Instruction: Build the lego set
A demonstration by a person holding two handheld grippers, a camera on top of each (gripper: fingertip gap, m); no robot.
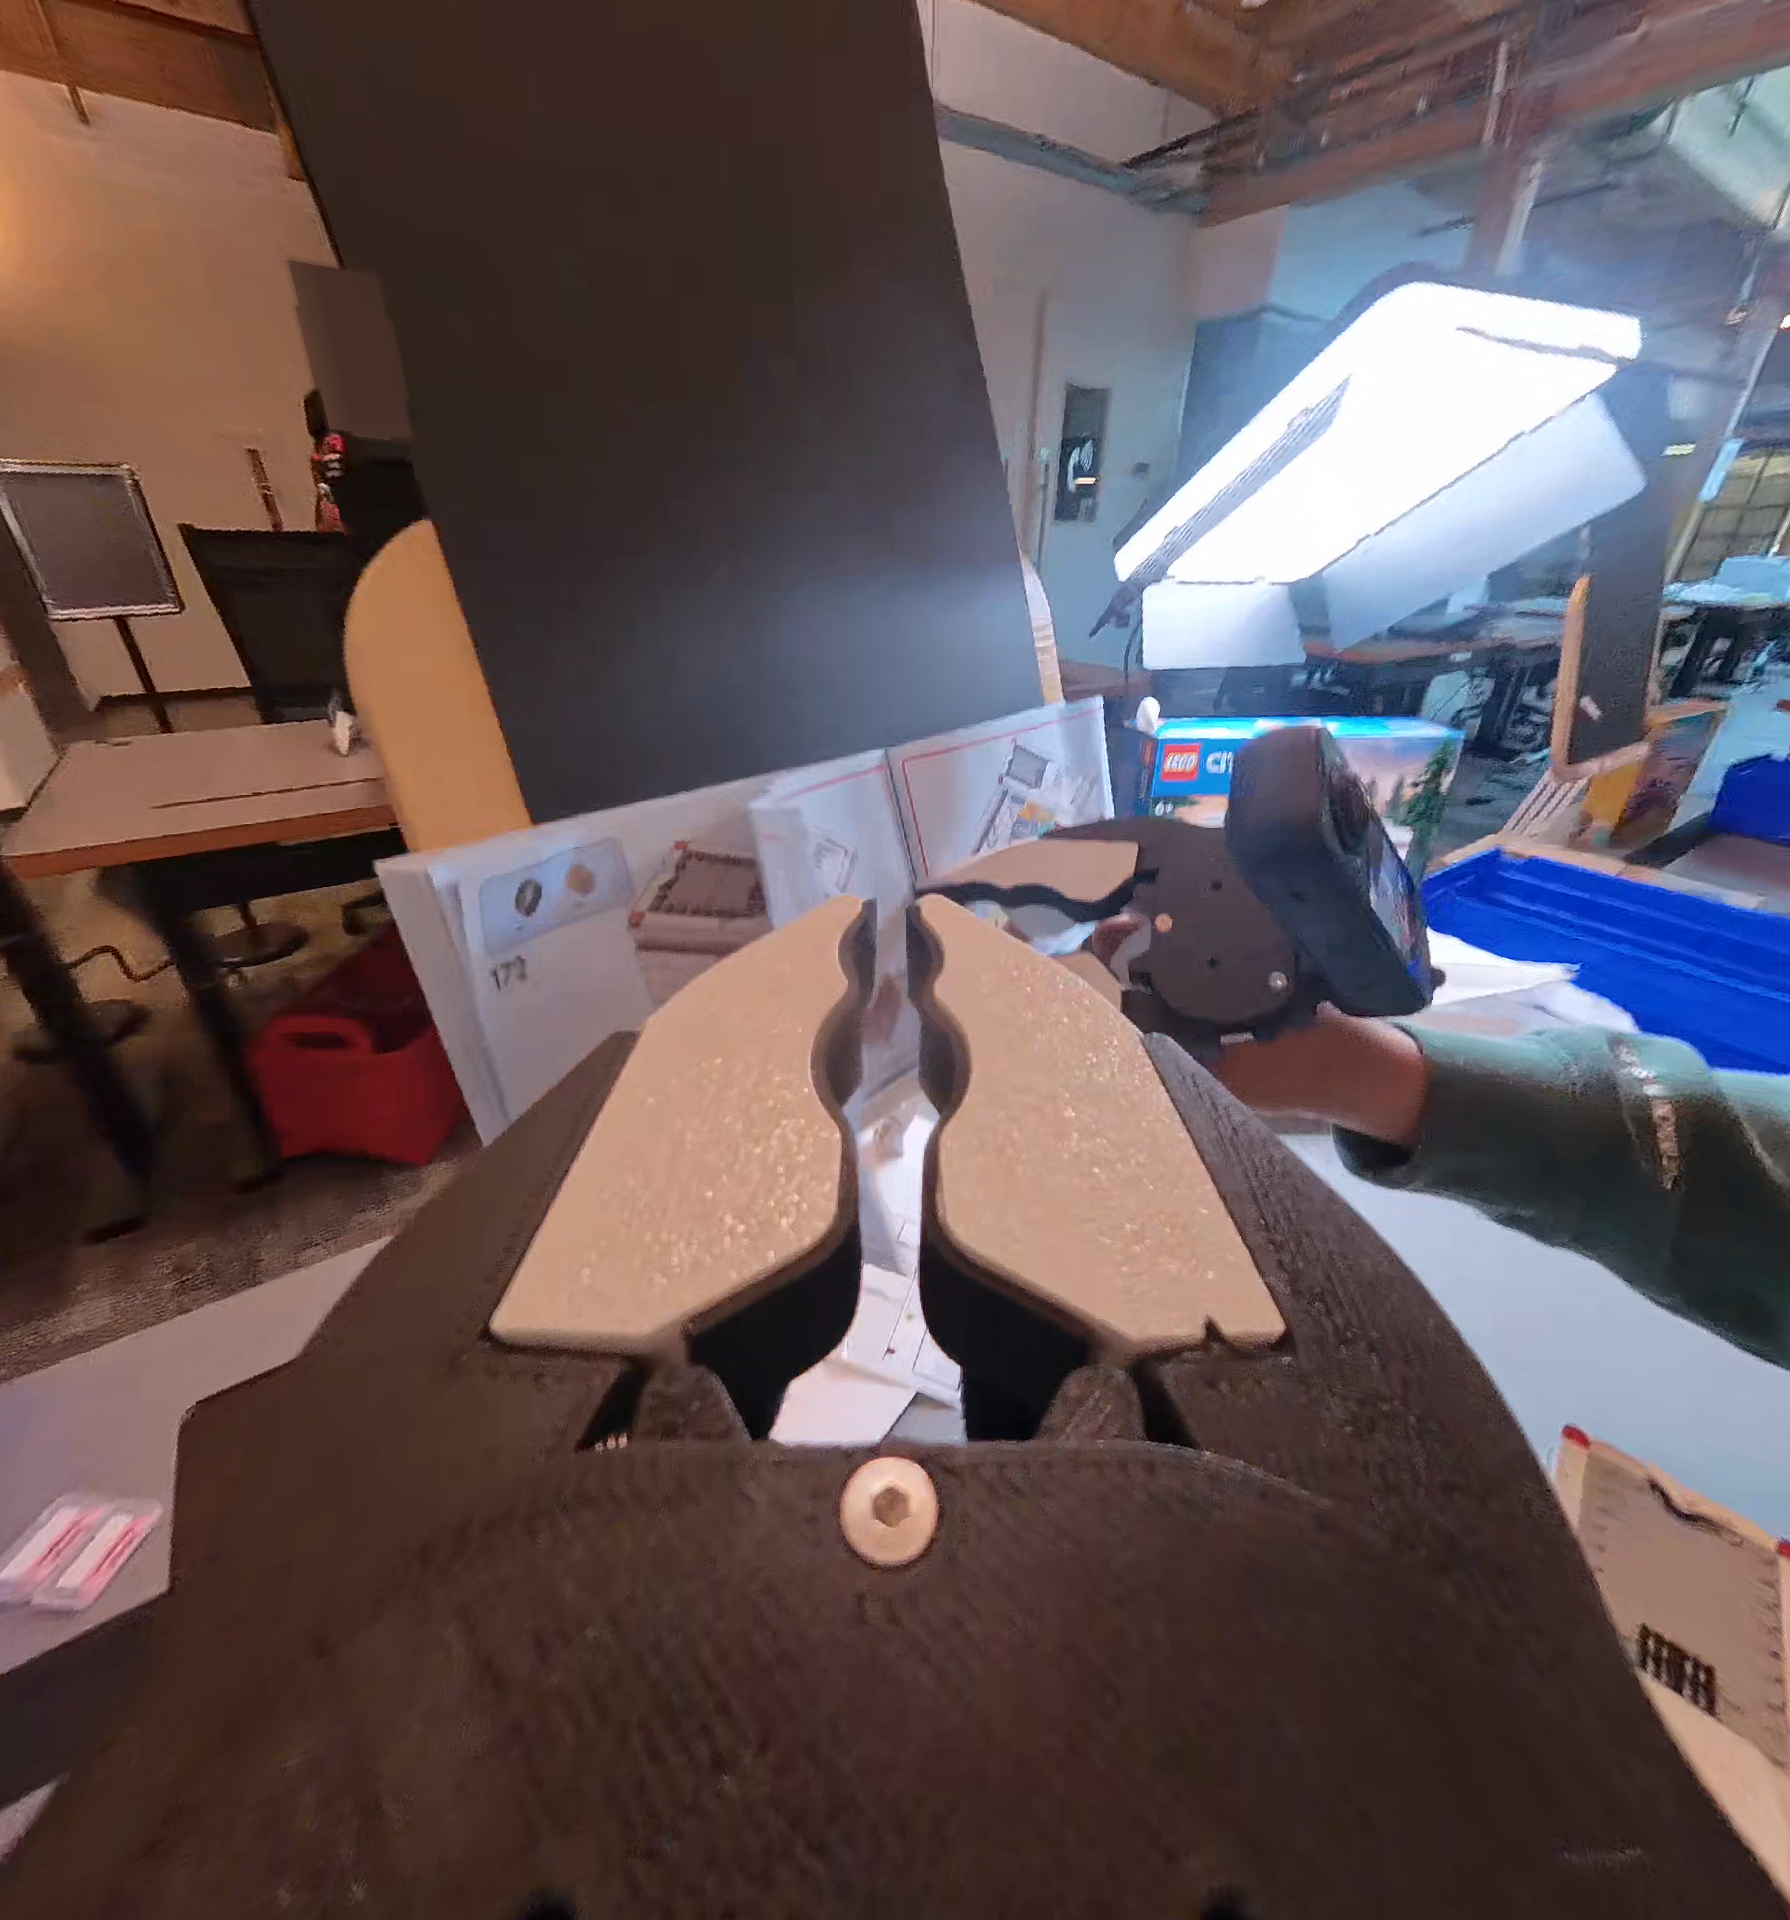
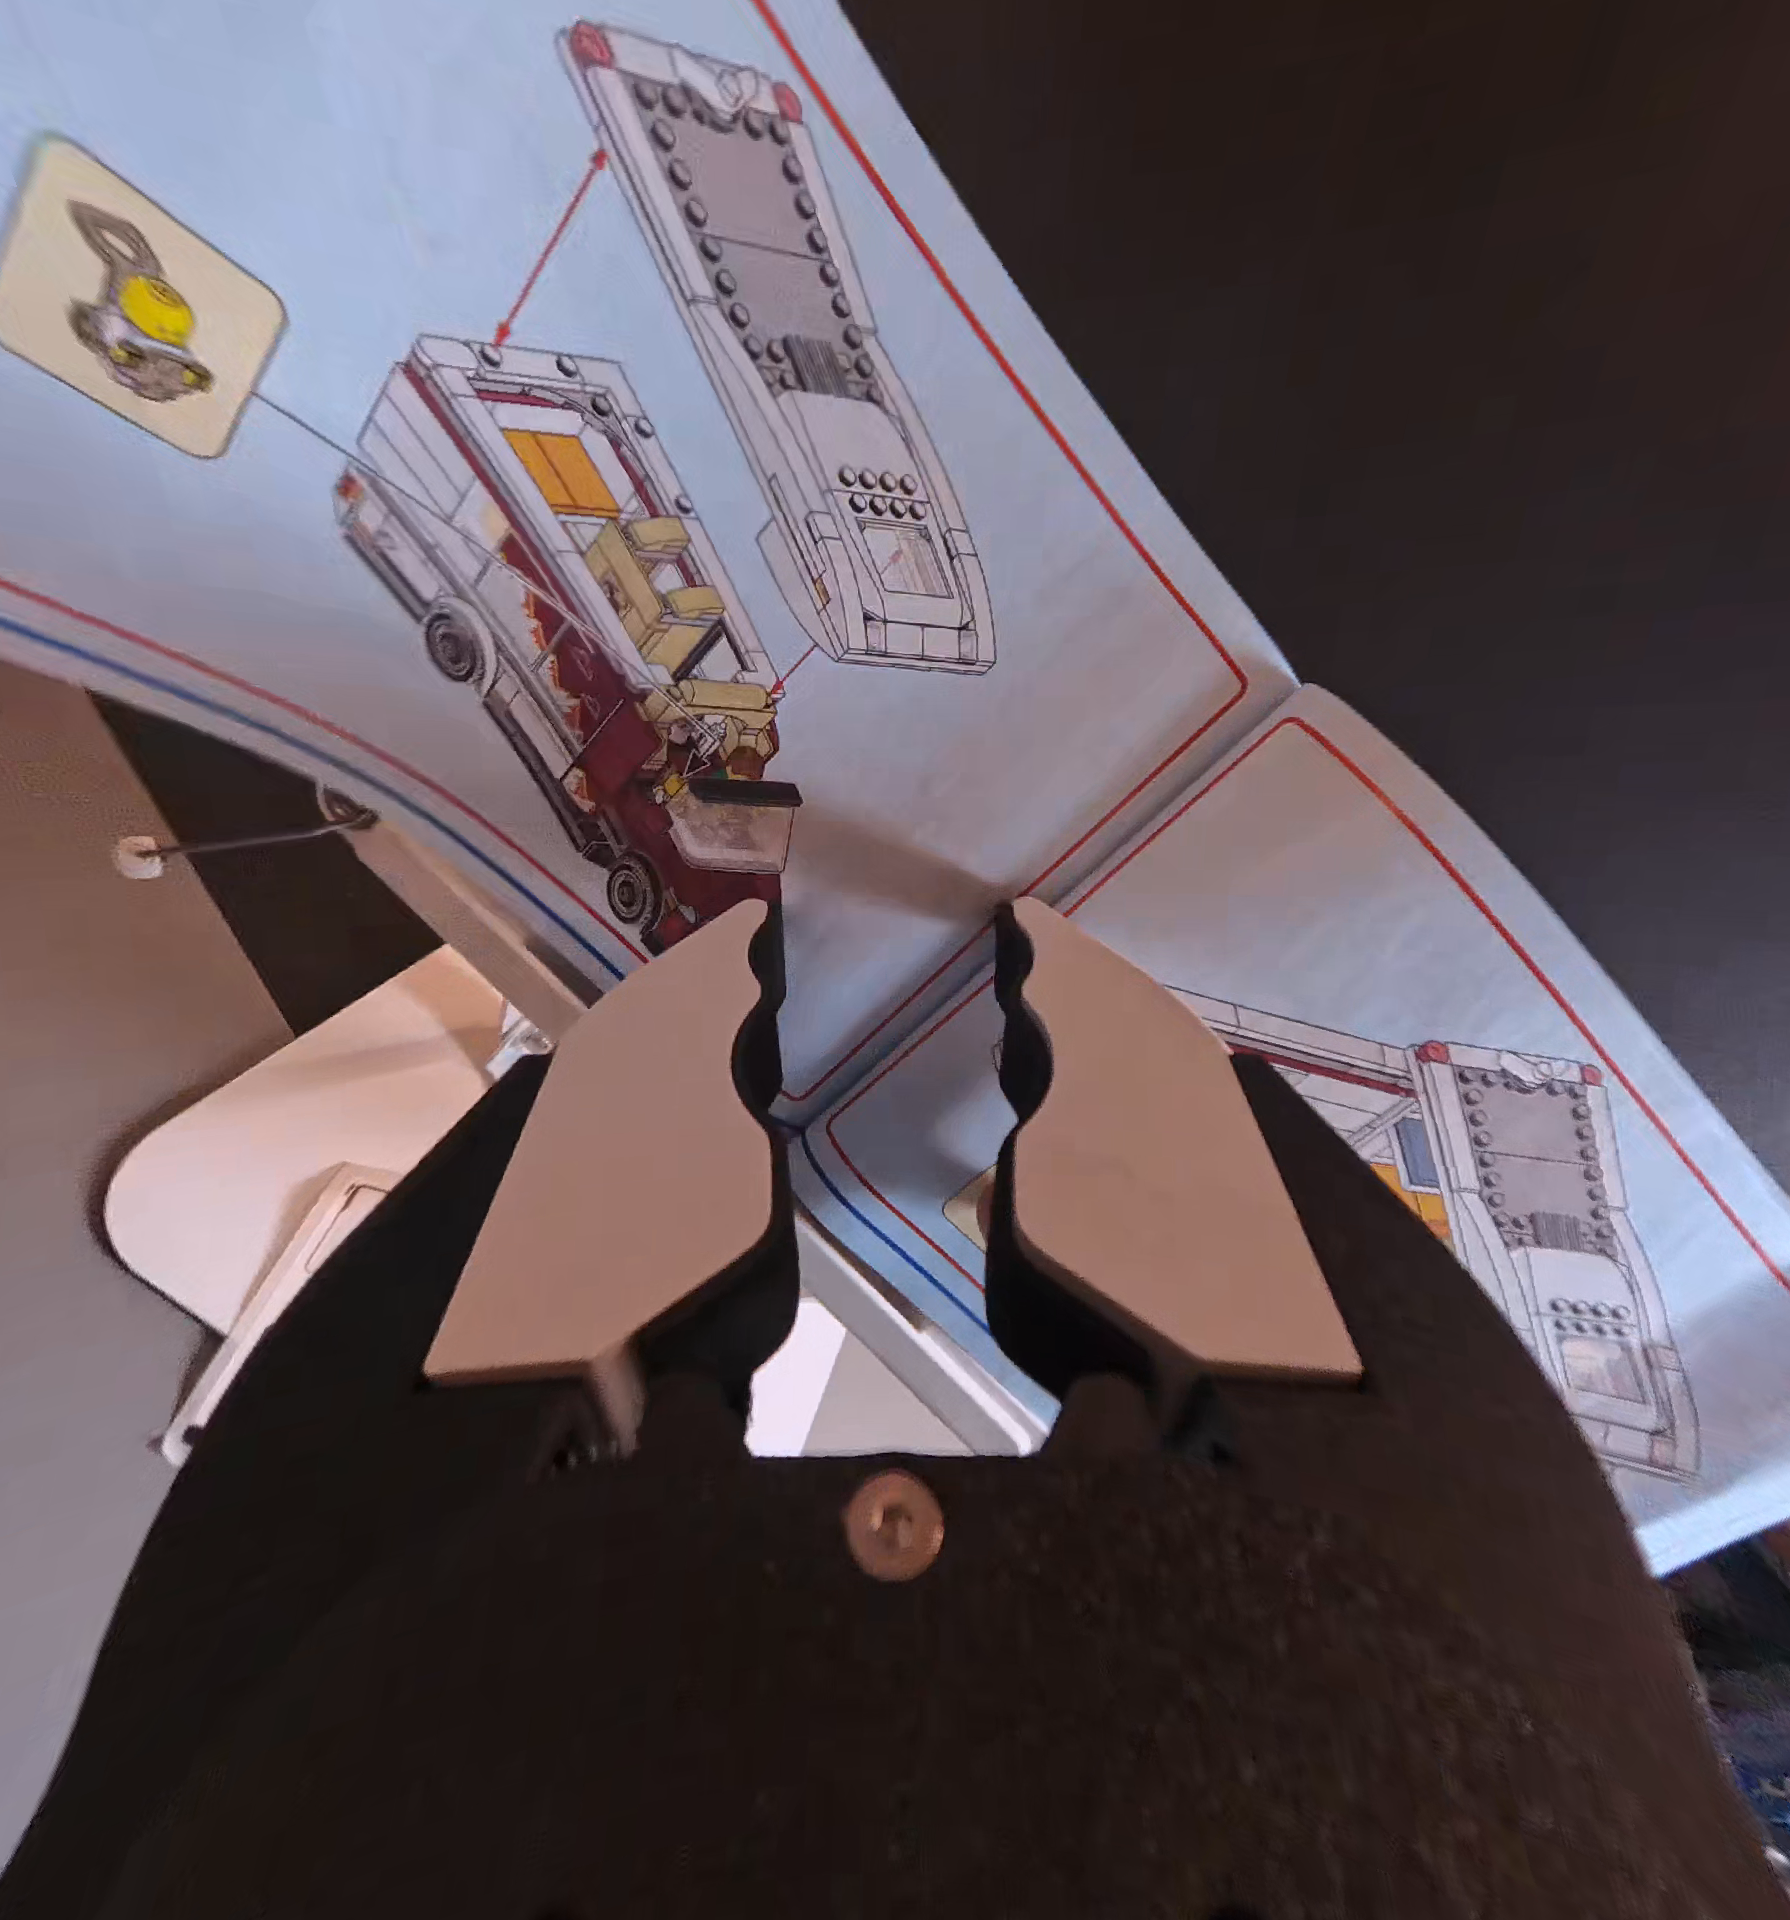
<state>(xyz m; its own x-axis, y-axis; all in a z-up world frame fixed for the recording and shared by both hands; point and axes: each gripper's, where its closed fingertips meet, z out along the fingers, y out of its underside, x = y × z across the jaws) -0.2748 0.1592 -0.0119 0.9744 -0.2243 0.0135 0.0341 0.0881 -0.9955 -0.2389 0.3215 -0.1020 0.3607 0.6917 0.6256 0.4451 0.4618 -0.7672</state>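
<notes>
An open instruction booklet is propped upright against a dark board at the back of the worktop. The left tongs are held in front of the booklet with the fingertips a narrow slit apart, and nothing is gripped. The right tongs are held wide open right at the booklet's pages, by the fold; nothing is clamped between the pads. A blue toy box and a blue bin are seen to the right of the booklet.
</notes>
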